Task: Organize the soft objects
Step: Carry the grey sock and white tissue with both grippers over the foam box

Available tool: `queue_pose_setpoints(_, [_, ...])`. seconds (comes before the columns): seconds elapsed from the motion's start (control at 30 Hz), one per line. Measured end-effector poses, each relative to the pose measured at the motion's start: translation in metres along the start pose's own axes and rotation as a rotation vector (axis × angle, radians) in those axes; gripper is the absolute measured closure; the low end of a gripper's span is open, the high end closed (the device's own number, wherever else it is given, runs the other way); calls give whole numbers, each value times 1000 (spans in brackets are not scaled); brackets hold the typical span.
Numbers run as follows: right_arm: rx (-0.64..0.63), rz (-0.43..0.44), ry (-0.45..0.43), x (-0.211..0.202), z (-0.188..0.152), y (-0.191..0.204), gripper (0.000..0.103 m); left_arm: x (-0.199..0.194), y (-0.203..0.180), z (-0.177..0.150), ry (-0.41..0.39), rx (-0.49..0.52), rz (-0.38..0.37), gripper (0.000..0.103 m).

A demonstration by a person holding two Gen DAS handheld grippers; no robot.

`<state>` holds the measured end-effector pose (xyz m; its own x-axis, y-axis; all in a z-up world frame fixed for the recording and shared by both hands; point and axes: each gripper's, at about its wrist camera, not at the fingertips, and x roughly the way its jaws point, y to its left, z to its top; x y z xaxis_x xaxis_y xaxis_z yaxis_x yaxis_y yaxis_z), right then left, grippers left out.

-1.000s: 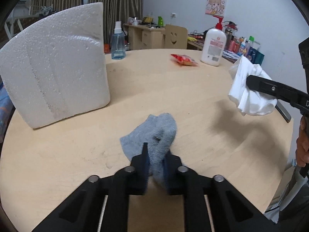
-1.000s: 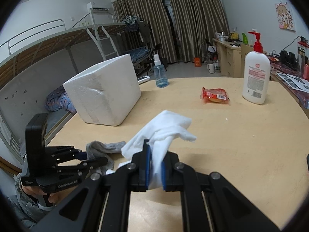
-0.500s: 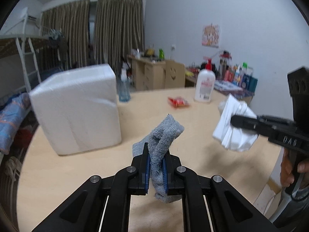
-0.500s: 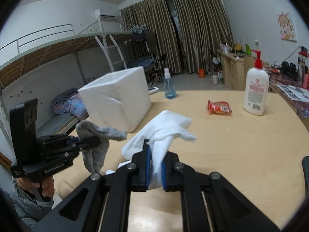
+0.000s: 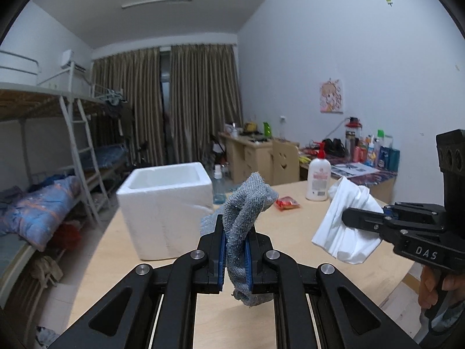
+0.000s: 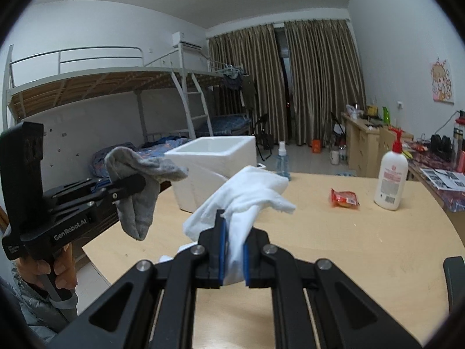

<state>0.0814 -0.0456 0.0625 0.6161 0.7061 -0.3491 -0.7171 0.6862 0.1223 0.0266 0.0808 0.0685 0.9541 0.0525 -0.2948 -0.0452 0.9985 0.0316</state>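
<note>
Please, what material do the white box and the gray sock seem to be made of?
White box: apparently foam polystyrene, matte; thick walls and a grainy, beaded surface suggest it.
Gray sock: knitted fabric, perhaps cotton terry; fuzzy looped texture, hanging limp from the left gripper.

1. A grey sock [image 5: 245, 221] is clamped between the blue pads of the left gripper [image 5: 235, 257] and is held clear above the round wooden table [image 5: 296, 232].
2. A white cloth [image 5: 347, 224] is pinched by the right gripper [image 5: 353, 218] over the table's right edge.
3. An open white foam box [image 5: 165, 203] is seen at the left edge.
4. A lotion pump bottle [image 5: 319, 181] and a red packet [image 5: 287, 203] are placed near the far edge.
</note>
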Motion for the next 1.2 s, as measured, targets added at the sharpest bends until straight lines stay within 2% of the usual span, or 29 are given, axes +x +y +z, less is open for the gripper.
queue_pose_setpoints(0.33, [-36,80,-52,-16,0,29,91,-57,2,-3,-66,-6,77,92])
queue_pose_setpoints(0.63, [-68,128,-64,-17,3,52,91,-92,9,-10,-95,-18,137,92])
queue_pose_setpoints(0.93, [-94,147,-51,-5,8,60,91,-93,23,-14,-92,-52,164,92])
queue_pose_setpoints(1.2, [-110,151,-21,16,20,63,91,-75,32,-9,-71,-69,162,92])
